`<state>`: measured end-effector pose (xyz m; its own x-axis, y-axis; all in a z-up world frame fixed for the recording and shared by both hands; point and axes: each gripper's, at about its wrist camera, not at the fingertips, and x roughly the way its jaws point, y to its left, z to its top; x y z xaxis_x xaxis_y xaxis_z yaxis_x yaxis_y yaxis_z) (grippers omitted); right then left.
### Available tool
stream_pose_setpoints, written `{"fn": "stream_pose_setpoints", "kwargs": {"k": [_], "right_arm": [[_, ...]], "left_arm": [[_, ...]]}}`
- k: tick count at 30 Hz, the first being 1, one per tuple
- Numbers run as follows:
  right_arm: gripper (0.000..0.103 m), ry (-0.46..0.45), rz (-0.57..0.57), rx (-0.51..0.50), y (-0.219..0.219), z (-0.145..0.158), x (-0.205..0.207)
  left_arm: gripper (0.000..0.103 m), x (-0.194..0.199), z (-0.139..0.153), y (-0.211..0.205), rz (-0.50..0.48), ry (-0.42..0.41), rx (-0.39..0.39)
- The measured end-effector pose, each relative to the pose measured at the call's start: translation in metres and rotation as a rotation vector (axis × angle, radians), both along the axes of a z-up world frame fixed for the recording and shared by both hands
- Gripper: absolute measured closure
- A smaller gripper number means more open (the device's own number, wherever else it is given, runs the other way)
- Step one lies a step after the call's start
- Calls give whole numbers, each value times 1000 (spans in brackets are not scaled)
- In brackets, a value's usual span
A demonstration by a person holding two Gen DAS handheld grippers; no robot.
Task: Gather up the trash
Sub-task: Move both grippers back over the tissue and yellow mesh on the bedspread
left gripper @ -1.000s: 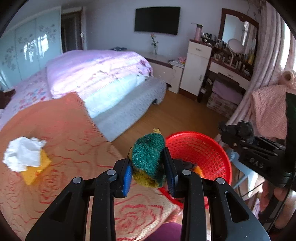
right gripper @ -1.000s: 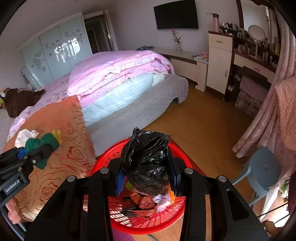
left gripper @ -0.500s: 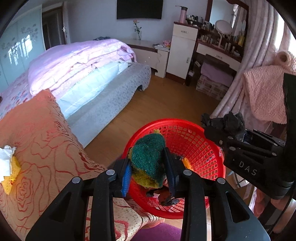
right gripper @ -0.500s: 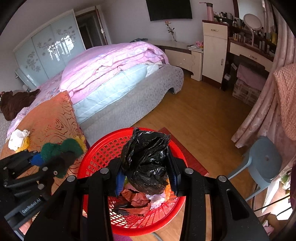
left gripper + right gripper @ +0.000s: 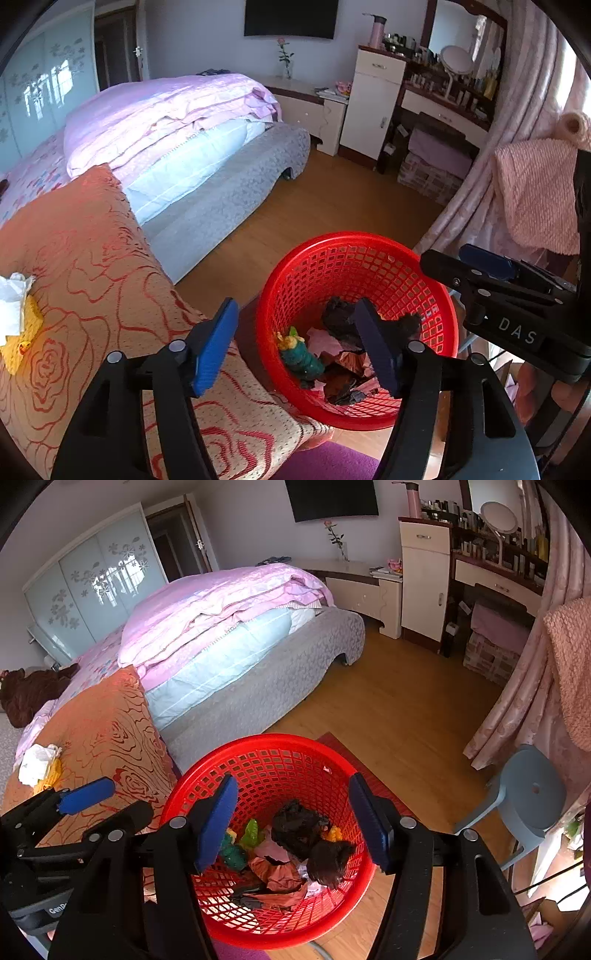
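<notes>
Both the left gripper (image 5: 295, 343) and right gripper (image 5: 291, 819) hang with fingers spread and empty over the red basket (image 5: 258, 746), which holds sponge (image 5: 301, 360), black bag (image 5: 299, 827) and scraps; tissue (image 5: 11, 302) on the orange cushion (image 5: 92, 251) remains uncollected.

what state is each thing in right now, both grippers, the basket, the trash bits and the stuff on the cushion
left gripper: open, empty, above the basket
right gripper: open, empty, above the basket
red basket: upright, partly filled
green sponge: lying in the basket
black bag: lying in the basket
white tissue: crumpled on the orange cushion, not collected
</notes>
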<state>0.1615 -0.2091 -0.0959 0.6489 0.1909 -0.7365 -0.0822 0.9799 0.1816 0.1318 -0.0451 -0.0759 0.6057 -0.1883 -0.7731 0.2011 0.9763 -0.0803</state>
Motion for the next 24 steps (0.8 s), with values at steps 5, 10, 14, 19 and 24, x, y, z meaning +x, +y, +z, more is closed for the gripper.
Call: {"fn": "stream_pose_setpoints", "kwargs": {"k": [5, 10, 14, 19, 24], "right_arm": [[42, -13, 8, -8, 3, 2, -3], [42, -30, 17, -13, 8, 5, -7], [42, -48, 40, -9, 16, 7, -11], [41, -71, 98, -12, 32, 11, -18], [37, -85, 152, -18, 51, 13, -25]], "left_arm": [[38, -6, 6, 10, 26, -20, -6], [37, -17, 14, 25, 68, -48, -8], [37, -26, 20, 45, 118, -74, 0], [36, -40, 29, 76, 204, -108, 13], [35, -58, 36, 118, 319, -138, 37]]}}
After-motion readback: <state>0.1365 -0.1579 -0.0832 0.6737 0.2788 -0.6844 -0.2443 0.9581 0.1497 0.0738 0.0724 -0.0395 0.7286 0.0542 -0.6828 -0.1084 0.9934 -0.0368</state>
